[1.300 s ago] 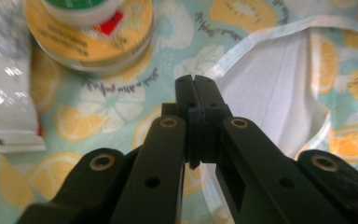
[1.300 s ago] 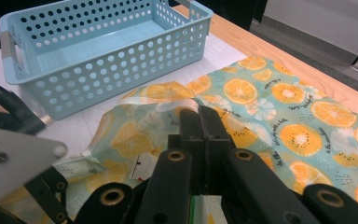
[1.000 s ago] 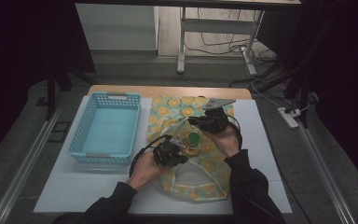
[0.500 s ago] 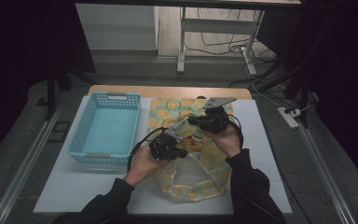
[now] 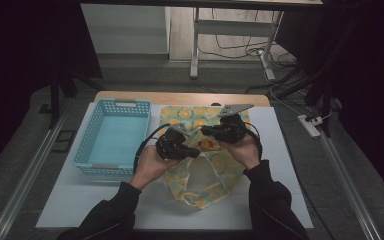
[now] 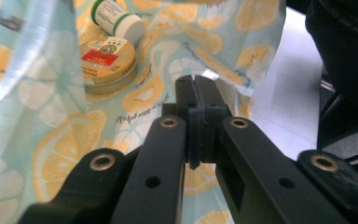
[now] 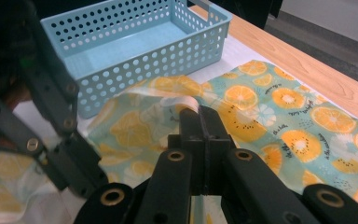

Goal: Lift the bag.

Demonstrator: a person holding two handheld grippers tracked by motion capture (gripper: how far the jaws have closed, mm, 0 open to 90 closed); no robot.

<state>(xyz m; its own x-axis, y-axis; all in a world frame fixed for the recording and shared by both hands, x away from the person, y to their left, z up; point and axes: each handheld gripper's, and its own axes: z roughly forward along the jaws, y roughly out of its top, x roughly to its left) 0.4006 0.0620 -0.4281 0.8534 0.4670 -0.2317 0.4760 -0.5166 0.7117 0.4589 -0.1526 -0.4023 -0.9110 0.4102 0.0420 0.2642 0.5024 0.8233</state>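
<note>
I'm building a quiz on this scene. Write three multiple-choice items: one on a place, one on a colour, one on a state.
1. Where does the basket stand relative to the fruit-print bag in the high view?
A. left of it
B. right of it
C. on top of it

2. What colour is the basket?
A. red
B. light blue
C. black

3. How do the jaws of the left gripper stand?
A. wide open
B. closed together
C. closed on the round tin

Answers:
1. A, the basket sits at the left of the table, the bag to its right.
2. B, its perforated walls are light blue.
3. B, the left gripper view shows the jaws pressed together, with the tin lying apart inside the bag beside a small bottle.
</note>
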